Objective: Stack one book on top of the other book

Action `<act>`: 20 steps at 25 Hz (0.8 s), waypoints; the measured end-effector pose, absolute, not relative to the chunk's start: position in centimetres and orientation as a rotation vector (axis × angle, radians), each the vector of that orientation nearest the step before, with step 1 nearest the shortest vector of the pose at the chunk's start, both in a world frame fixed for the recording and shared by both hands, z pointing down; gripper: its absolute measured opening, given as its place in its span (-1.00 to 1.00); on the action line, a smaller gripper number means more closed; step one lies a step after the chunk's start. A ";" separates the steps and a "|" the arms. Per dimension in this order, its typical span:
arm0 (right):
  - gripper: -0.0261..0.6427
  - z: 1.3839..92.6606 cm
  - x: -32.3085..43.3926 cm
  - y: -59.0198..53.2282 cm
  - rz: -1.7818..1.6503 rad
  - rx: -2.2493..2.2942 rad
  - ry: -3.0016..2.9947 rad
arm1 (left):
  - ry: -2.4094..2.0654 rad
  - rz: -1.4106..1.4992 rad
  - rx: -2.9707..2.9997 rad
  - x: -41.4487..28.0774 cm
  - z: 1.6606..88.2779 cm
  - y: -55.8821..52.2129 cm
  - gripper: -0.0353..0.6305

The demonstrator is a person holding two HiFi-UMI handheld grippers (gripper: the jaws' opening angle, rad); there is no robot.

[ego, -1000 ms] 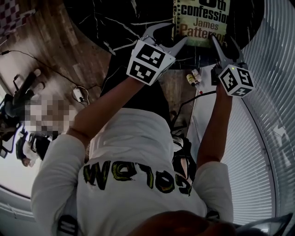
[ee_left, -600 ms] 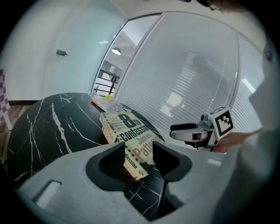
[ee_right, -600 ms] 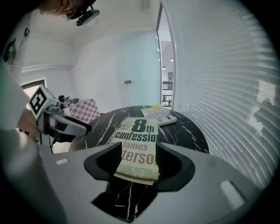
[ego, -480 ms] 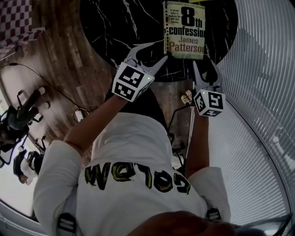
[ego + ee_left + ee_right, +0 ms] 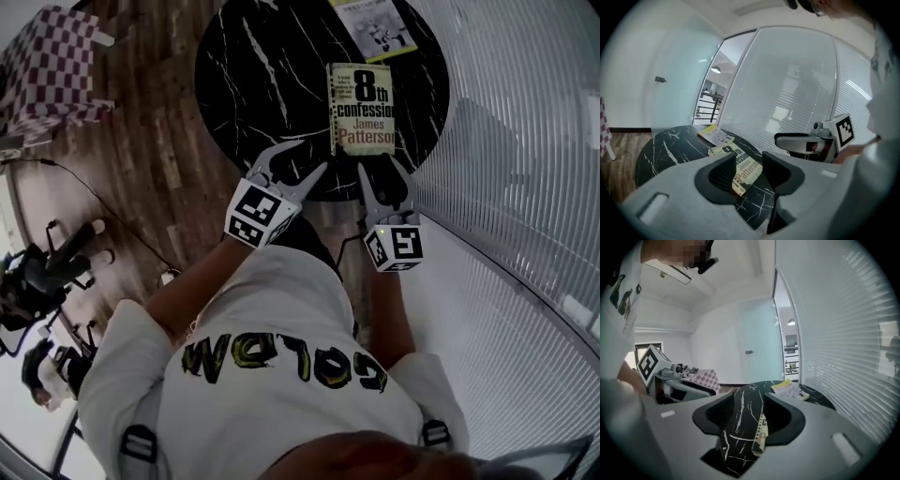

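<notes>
**Head view: two books lie apart on the round table, both grippers empty**

A wooden floor (image 5: 141, 159) fills the left part of the frame and white blinds (image 5: 525, 141) fill the right side. Between them, in the upper middle, stands a round black table (image 5: 272, 84) with white veins. The person in a white shirt (image 5: 281, 375) takes the lower half of the frame. A checkered cloth (image 5: 56, 66) shows in the upper left corner.

One book (image 5: 362, 109) lies flat on the right part of the table, near its lower edge, with the cover up. A second book (image 5: 375, 26), with a yellow border, lies at the top edge of the frame. It is near the first one but does not touch it, and dark table shows between them. The books are not stacked.

The left gripper (image 5: 312, 155) is over the lower rim of the table, to the lower left of the first book. The right gripper (image 5: 382, 169) is just below that book, at the rim. Neither touches a book.

In the left gripper view the jaws stand apart, and the first book is seen beyond the gap, lying on the table. In the right gripper view the jaws are also apart, with only the table top and an edge of the book behind them. Both pairs of jaws have just been closing a little, with nothing between them.

Each gripper carries a marker cube (image 5: 261, 214) near the hand.
</notes>
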State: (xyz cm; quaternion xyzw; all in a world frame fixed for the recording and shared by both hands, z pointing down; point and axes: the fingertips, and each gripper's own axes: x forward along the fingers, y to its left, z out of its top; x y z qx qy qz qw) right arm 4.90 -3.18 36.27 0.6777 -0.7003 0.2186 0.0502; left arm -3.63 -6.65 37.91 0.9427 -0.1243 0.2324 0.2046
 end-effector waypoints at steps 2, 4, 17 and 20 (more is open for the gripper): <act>-0.34 35.2 3.5 -3.5 0.674 2.062 -2.202 | -0.327 0.641 2.642 -3.8 37.3 -6.2 -0.36; -0.36 34.4 1.7 -3.7 0.685 2.033 -2.275 | -0.324 0.628 2.654 -4.2 36.5 -5.9 -0.40; -0.80 26.6 -4.0 -4.8 0.481 1.994 -2.455 | -0.360 0.419 2.775 -7.4 28.4 -6.0 -0.89; -0.91 24.9 -5.7 -5.7 0.485 1.969 -2.485 | -0.341 0.313 2.806 -8.4 25.6 -6.6 -0.89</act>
